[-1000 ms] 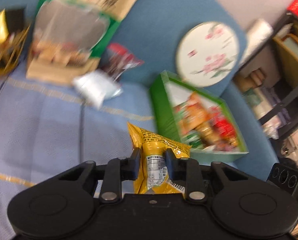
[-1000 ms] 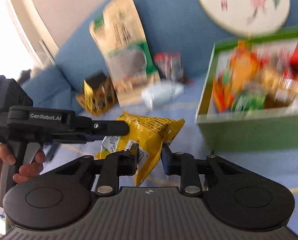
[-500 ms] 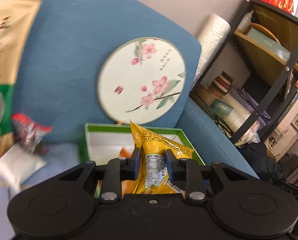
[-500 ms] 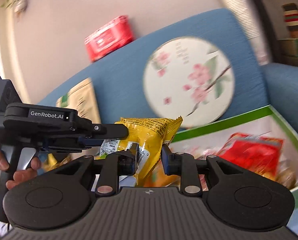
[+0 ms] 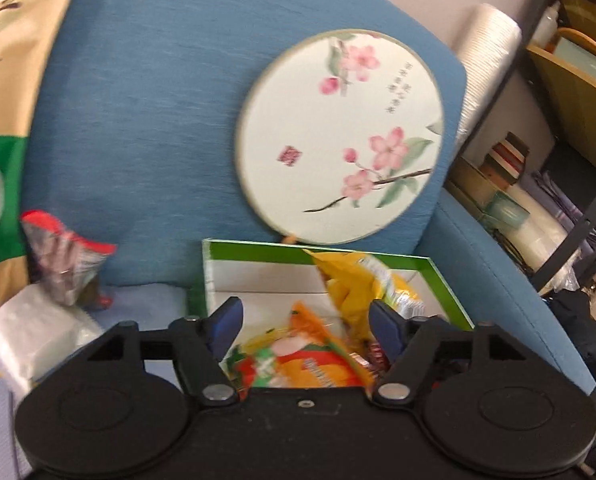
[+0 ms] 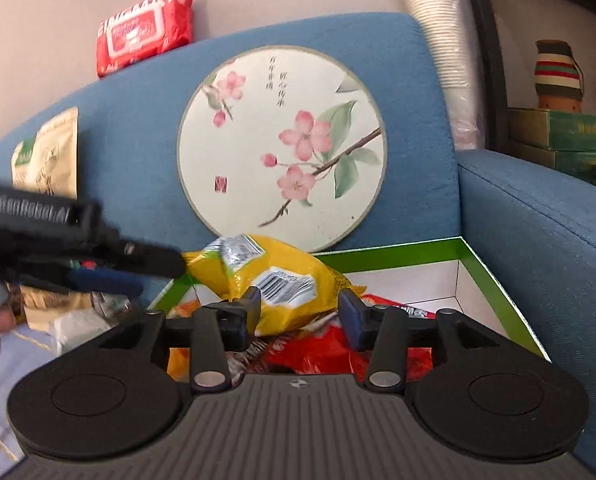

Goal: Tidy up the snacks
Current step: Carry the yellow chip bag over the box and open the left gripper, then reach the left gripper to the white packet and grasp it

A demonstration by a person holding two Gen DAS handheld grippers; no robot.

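Observation:
A yellow snack bag (image 5: 361, 284) (image 6: 274, 276) lies in the green box (image 5: 258, 249) (image 6: 493, 280) on top of other snacks, an orange pack (image 5: 317, 364) and a red pack (image 6: 321, 352). My left gripper (image 5: 302, 320) is open just above the box, the yellow bag free between its jaws. My right gripper (image 6: 299, 312) is open too, with the bag lying just beyond its jaws. The left gripper shows from the side in the right wrist view (image 6: 110, 264).
The box sits on a blue sofa (image 5: 158, 120) under a round flowered fan (image 5: 337, 136) (image 6: 282, 148). A red-topped snack (image 5: 66, 256), a white pack (image 5: 26, 328) and a big tan-green bag (image 5: 2, 80) lie left. A shelf (image 5: 569, 120) stands right. A red wipes pack (image 6: 144, 30) tops the sofa back.
Both grippers carried the yellow bag from the sofa seat to the green box, then opened. The bag dropped out of the jaws into the box.

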